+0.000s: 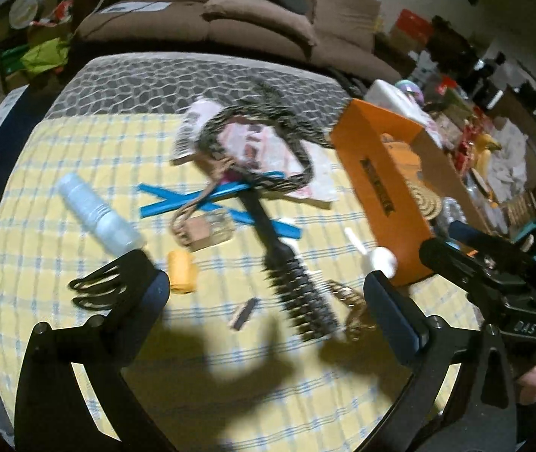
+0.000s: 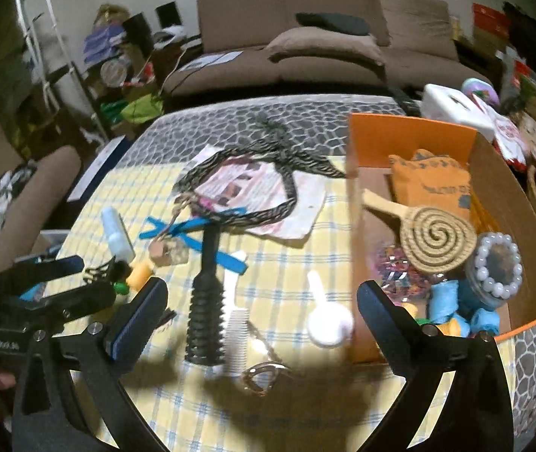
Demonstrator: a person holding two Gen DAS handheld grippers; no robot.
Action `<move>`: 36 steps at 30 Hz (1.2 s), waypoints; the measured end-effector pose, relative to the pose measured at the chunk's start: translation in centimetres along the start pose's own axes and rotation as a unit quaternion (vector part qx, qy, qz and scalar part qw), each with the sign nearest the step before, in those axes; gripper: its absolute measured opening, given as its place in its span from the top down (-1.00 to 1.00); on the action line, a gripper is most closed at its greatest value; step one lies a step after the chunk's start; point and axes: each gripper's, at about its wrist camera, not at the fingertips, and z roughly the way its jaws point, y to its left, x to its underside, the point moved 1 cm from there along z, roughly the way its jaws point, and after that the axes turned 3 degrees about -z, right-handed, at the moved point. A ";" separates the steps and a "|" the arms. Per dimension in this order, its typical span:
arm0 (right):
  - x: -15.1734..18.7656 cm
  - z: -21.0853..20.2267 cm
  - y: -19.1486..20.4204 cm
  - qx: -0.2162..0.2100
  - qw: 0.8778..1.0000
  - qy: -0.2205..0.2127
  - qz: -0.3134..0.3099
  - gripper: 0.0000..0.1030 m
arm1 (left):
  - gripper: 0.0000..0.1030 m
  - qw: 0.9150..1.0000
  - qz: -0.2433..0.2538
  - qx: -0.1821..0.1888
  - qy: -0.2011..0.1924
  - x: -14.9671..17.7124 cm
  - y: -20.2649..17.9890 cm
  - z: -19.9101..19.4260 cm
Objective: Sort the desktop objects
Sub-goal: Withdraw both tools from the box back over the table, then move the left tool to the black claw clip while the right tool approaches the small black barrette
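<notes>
Our left tool point(image 1: 267, 293) and right tool point(image 2: 262, 303) hang released above the counter's point(image 2: 305, 263) near edge; we're between picks. The brush point(image 2: 205, 312) lies mid-counter, the box point(image 2: 411, 139) at the right edge; next, close on the brush

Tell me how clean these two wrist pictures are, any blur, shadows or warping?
Left wrist view: motion blur smears the black hairbrush and clear bottle; dark gripper shadows fall on the yellow checked cloth; fisheye bends the table edge. Right wrist view: the white scoop is blurred, the spiral fan sharper; shadows pool near the bottom.
</notes>
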 end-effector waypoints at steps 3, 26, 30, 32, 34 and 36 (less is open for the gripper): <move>0.2 0.8 1.4 -0.001 1.000 0.009 -0.021 -0.98 | -1.00 1.000 -0.023 -0.013 -0.003 0.6 1.8 0.2; 0.6 5.2 8.0 -0.026 0.995 0.044 -0.087 -0.98 | -1.00 0.987 -0.085 -0.132 -0.021 1.5 12.0 0.6; 0.9 6.0 8.8 -0.030 0.994 0.050 -0.095 -0.98 | -1.00 0.987 -0.088 -0.136 -0.012 1.6 13.0 0.9; 0.9 6.3 9.2 -0.034 0.993 0.052 -0.098 -0.98 | -1.00 0.986 -0.092 -0.136 -0.010 1.7 13.5 1.1; 0.9 6.6 9.5 -0.039 0.993 0.052 -0.102 -0.98 | -1.00 0.986 -0.094 -0.135 -0.008 1.7 13.9 1.2; 0.9 6.7 9.8 -0.043 0.992 0.052 -0.105 -0.97 | -0.97 0.986 -0.095 -0.134 -0.006 1.8 14.3 1.4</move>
